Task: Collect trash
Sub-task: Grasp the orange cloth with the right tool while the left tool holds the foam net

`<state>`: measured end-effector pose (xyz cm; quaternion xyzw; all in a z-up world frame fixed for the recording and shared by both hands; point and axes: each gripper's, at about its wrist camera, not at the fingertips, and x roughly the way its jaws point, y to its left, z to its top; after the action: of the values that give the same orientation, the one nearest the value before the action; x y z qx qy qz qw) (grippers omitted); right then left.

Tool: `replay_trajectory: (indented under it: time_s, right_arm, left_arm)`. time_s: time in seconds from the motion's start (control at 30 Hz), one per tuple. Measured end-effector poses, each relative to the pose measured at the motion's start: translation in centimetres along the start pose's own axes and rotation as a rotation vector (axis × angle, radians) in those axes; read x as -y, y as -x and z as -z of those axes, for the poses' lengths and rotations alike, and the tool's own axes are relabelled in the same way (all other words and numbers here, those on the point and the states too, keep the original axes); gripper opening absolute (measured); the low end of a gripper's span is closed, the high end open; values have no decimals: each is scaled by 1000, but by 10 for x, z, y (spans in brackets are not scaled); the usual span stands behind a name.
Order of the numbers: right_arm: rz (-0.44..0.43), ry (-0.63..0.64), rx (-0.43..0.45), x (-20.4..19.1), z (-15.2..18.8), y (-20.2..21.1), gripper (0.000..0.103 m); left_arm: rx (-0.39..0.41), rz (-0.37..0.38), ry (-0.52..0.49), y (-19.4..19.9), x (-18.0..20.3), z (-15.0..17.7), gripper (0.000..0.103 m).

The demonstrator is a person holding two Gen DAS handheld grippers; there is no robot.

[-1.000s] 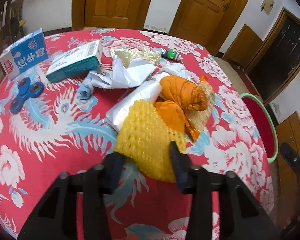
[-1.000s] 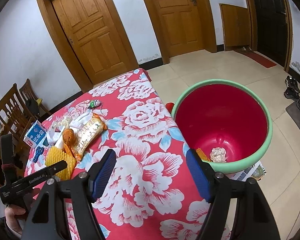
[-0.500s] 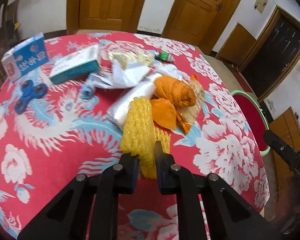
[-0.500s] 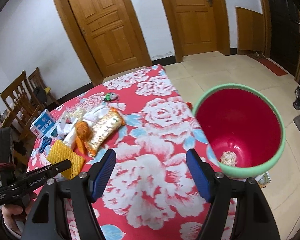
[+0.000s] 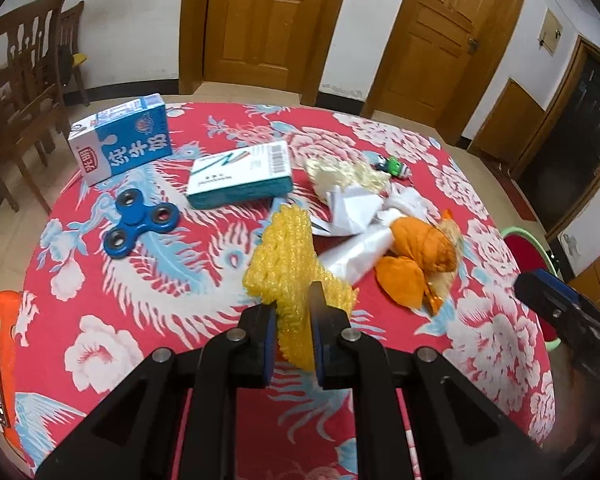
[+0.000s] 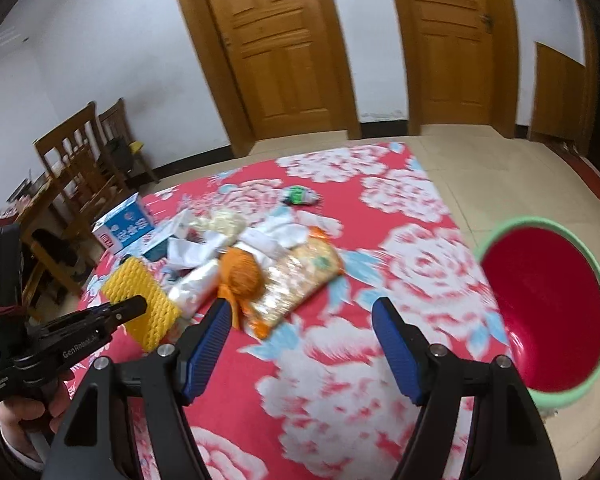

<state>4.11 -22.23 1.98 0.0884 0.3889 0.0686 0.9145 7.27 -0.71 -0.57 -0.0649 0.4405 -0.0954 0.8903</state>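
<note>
**Foam net grabbed, lifting off**

My left gripper (image 5: 294, 334) just clamped on the yellow foam net (image 5: 286, 256) and pulled it up off the tablecloth (image 5: 140, 300), away from the pile. Right gripper (image 6: 302, 344) jaws apart, empty, swinging toward the orange wad (image 6: 242, 274). Next: carry net to the red bin (image 6: 540, 312), I reckon.

On the table (image 5: 112, 320), the carton (image 5: 120, 144) lies far left, the spinner (image 5: 140, 224) in front of it, the box (image 5: 240, 174) to their right. Wrappers (image 5: 384, 236) lie further right. The bin (image 6: 540, 316) stands beside the table, right.
</note>
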Motion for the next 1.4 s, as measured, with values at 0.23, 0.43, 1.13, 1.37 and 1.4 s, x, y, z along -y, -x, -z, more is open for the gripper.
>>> replay_trajectory:
  time_s: [0.23,0.43,1.13,1.37,1.4]
  right_arm:
    - [-47,47,-46,-24,-12,-37,65]
    - [-65,64,-100,-32,-12,-66,48]
    - [-110,53,4,-34,-3,-11,26]
    - [-89,29,60,-23,4,23,26]
    - [-84,24,67,-21,5,28,26]
  left_arm:
    - [40,-42,15,3,-12,-5,14]
    - [41,-39,22,1,-17,-6,14]
    - [81,4,-18,29,6,-1,14]
    - [107,33,-48,46,22,3,14]
    - [110,39,-51,48,24,3,14]
